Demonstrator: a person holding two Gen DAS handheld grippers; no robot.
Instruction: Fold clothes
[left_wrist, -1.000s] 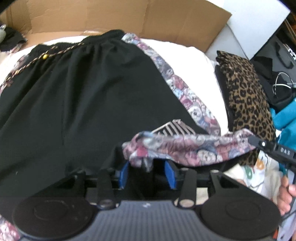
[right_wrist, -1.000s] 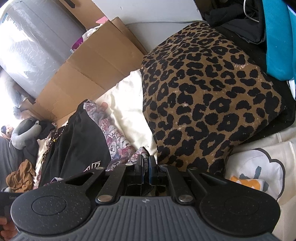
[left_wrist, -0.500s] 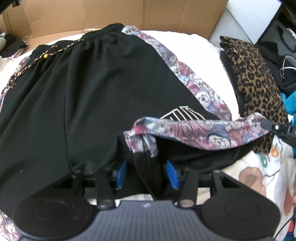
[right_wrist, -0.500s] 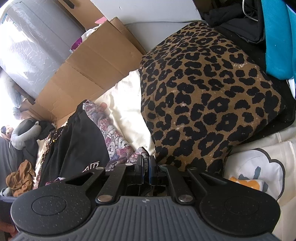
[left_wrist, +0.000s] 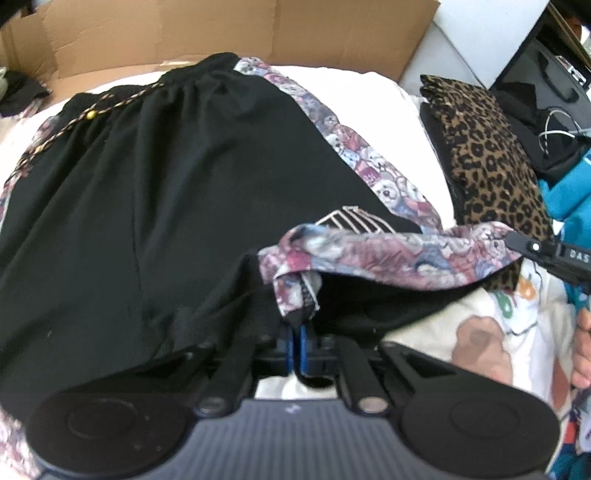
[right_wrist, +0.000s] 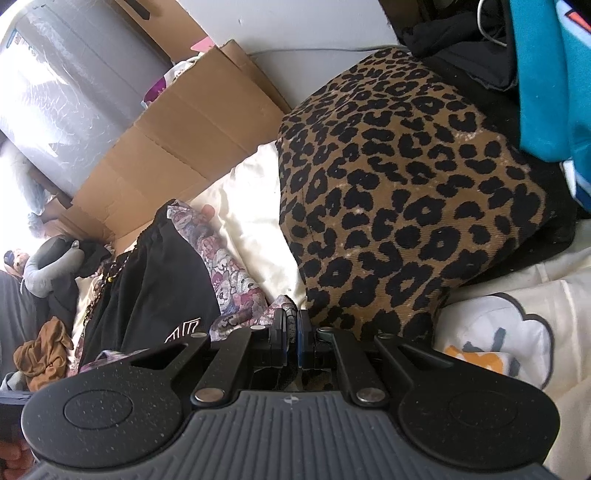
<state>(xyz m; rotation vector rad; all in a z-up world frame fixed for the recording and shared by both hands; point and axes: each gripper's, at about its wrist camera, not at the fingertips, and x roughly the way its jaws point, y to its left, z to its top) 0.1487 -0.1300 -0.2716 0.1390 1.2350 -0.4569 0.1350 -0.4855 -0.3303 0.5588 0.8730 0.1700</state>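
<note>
In the left wrist view the black shorts (left_wrist: 155, 206) lie spread flat on the white bedding (left_wrist: 373, 92), waistband far, and the left tongs (left_wrist: 295, 345) are clamped on the hem's inner corner. The right tongs (left_wrist: 546, 254) hold the patterned hem (left_wrist: 373, 254) taut at its other end, so the fold looks barely begun. In the right wrist view those tongs (right_wrist: 292, 338) are pinched shut on the patterned cloth, with a leopard-print pile (right_wrist: 406, 192) close ahead, likely crowding the fold, and cardboard (right_wrist: 177, 147) behind.
</note>
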